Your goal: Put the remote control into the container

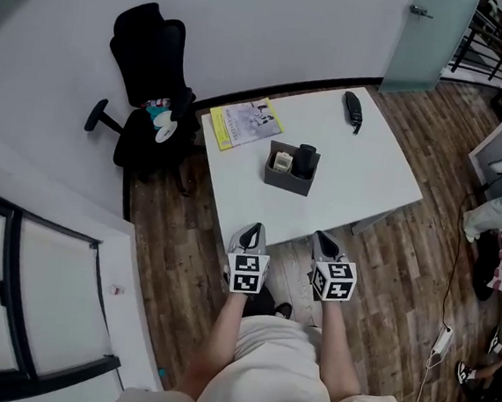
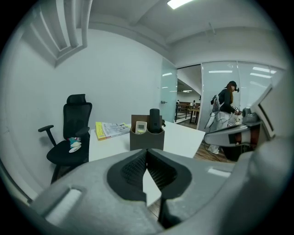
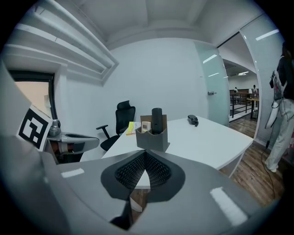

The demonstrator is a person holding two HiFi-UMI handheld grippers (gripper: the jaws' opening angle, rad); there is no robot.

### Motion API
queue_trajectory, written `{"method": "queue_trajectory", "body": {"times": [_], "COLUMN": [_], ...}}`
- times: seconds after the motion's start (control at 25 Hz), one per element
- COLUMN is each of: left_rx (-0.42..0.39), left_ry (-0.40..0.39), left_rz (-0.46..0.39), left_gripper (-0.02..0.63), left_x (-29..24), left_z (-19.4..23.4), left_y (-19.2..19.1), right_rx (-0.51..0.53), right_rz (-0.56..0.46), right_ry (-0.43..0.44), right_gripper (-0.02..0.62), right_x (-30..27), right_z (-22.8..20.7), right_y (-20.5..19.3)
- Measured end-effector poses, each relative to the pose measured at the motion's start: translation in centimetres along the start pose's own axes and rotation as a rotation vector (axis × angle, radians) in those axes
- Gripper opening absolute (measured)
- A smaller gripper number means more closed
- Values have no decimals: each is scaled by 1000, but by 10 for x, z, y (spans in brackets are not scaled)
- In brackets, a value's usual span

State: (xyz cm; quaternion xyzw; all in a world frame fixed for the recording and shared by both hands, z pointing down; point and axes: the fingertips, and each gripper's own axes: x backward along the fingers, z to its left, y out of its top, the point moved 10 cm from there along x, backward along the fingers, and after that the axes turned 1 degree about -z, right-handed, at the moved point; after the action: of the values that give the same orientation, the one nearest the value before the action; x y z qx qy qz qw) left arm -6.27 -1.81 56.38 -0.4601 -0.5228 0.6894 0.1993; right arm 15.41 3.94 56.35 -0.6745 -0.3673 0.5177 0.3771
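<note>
My left gripper [image 1: 251, 232] and right gripper [image 1: 323, 240] are pressed together, empty, short of the container [image 1: 285, 182]. The remote control [image 1: 352, 111] lies well beyond it. Reaching past, I risk knocking the container over.

Left claw [image 1: 250, 232]: jaws pressed together, nothing between them, pointing forward.
Right claw [image 1: 322, 240]: jaws together, empty, level with and near the other claw.
Forearms [image 1: 218, 338]: bare, stretched forward behind each claw.
</note>
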Motion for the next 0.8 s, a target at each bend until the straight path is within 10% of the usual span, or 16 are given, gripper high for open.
{"method": "queue_trajectory", "body": {"times": [0.8], "left_rx": [-27], "left_ry": [-8], "left_rz": [40], "left_gripper": [6], "left_x": [13], "left_z": [4], "left_y": [0], "right_rx": [52], "right_rz": [42], "right_ry": [-21], "right_gripper": [2], "right_x": [11], "right_z": [10], "right_y": [-17]}}
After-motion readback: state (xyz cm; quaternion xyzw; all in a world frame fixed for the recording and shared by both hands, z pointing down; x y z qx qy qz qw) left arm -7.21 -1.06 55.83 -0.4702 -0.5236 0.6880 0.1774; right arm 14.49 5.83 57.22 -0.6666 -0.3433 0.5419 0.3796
